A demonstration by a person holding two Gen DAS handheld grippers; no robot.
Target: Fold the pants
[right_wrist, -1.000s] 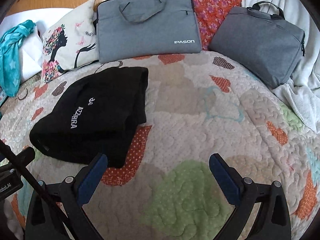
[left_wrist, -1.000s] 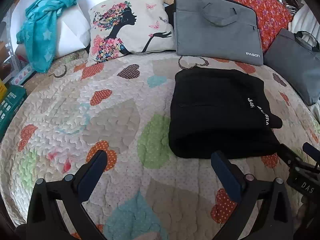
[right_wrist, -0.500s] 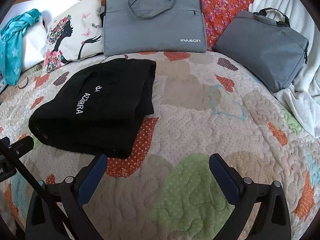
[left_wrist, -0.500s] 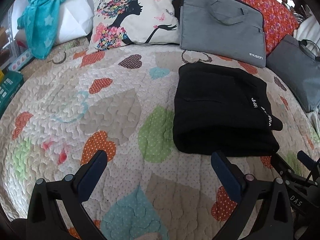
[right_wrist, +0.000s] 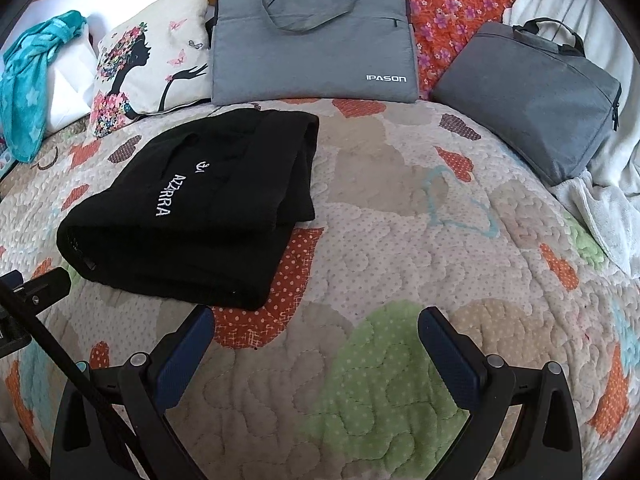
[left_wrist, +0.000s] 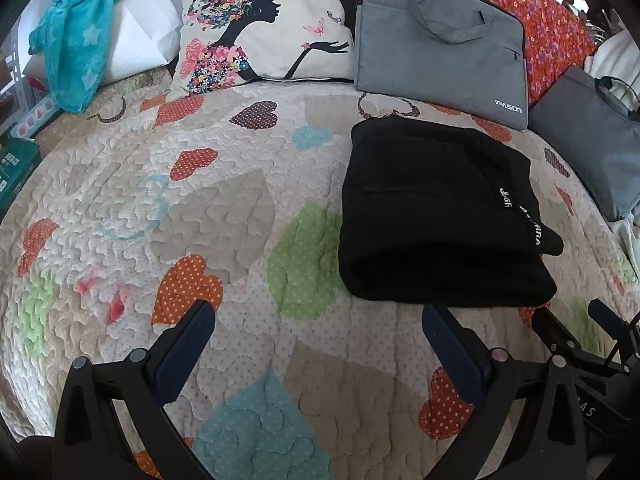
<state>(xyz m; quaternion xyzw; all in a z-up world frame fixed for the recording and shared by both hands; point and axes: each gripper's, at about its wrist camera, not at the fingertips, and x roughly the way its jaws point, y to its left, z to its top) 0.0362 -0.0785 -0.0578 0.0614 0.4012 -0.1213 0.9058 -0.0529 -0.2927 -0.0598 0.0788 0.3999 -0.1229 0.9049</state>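
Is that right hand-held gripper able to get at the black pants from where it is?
Probably yes. The right hand-held gripper is open and holds nothing, and the folded black pants lie just ahead to its left on the quilt, with nothing between them.

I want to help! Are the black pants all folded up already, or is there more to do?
They look folded: the black pants lie in a thick layered bundle on the quilt, in front of the grey laptop bag. Nothing is in hand; the left gripper and right gripper are both open and empty, apart from the pants. At most a little tidying of one uneven edge seems left.
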